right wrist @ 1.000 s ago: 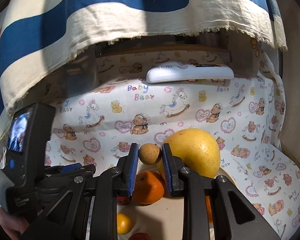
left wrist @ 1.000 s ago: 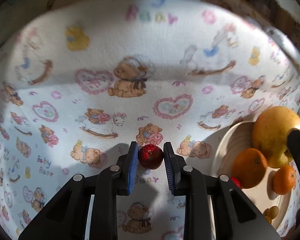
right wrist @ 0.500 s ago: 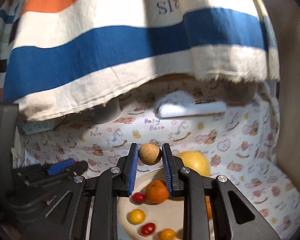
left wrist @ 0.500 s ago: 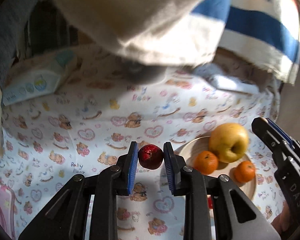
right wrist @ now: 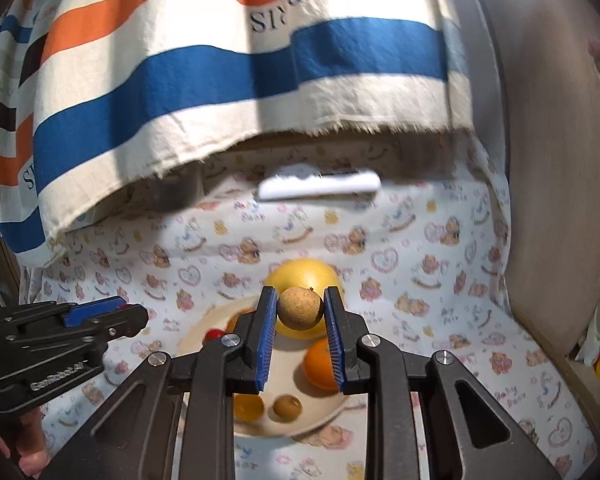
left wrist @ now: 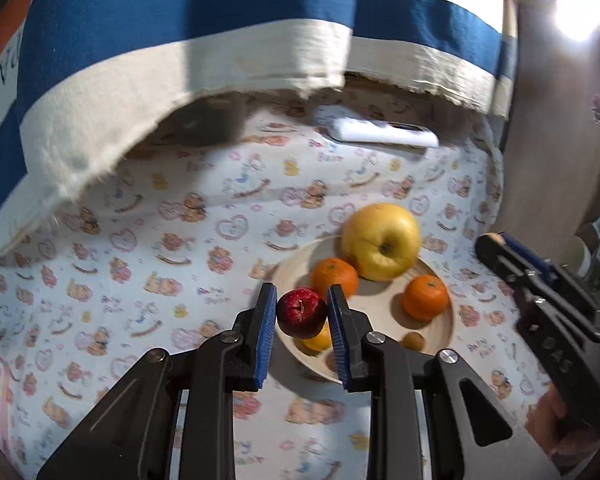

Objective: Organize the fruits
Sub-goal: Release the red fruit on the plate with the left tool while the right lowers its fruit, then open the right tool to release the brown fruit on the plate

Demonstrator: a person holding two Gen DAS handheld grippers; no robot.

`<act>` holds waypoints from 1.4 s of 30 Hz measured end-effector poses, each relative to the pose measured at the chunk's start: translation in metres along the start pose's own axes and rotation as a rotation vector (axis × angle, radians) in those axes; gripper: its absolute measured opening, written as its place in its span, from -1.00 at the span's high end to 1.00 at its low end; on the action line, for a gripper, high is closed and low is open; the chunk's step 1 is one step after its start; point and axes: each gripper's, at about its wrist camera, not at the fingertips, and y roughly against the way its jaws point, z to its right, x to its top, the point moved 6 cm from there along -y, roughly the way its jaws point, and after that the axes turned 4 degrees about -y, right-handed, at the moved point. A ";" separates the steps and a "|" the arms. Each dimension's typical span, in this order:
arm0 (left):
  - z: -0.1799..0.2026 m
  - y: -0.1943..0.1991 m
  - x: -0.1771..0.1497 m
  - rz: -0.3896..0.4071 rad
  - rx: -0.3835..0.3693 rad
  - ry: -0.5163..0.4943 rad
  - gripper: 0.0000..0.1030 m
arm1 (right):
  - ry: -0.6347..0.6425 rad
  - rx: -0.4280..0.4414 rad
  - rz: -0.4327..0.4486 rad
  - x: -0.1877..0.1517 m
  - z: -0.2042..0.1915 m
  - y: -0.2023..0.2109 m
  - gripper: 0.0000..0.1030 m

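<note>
A small dark red fruit (left wrist: 301, 313) is sitting clamped between the blue pads of the left gripper (left wrist: 301, 320), held in the air just ahead of the near rim of a pale plate (left wrist: 446, 322). A small round brown fruit (right wrist: 300, 307) is likewise being pinched by the right gripper (right wrist: 300, 314), hanging above the same plate (right wrist: 196, 332).

Beyond the left gripper's tips, the plate is carrying a large yellow fruit (left wrist: 382, 241), two oranges (left wrist: 335, 277) (left wrist: 425, 297), a small yellow fruit partly hidden behind the red one, and another small brown fruit (left wrist: 413, 341). Around the plate, a teddy-bear print cloth (left wrist: 140, 280) is covering the surface. Further ahead, a white remote-like object (left wrist: 380, 133) is lying under a hanging striped towel (left wrist: 180, 40).

Both held fruits are small, round and smooth, so either one is at risk of slipping from the flat pads if the hands tilt or ease off. Released from this height, a fruit is likely to bounce or roll off the shallow plate onto the cloth. The two grippers are also working close together and could knock into each other.

Compared with a second ago, both grippers have risen and pulled back: the plate now looks smaller and further off, and the towel is filling the upper view.
</note>
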 end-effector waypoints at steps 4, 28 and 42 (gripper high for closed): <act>0.009 -0.005 -0.008 0.005 -0.020 -0.010 0.52 | -0.039 0.055 -0.051 -0.005 0.009 -0.006 0.52; 0.021 -0.048 -0.049 -0.117 -0.060 -0.071 0.51 | -0.036 0.115 -0.416 -0.051 0.012 -0.053 0.52; 0.019 -0.045 -0.048 -0.098 -0.058 -0.070 0.27 | -0.015 0.081 -0.455 -0.054 0.015 -0.057 0.52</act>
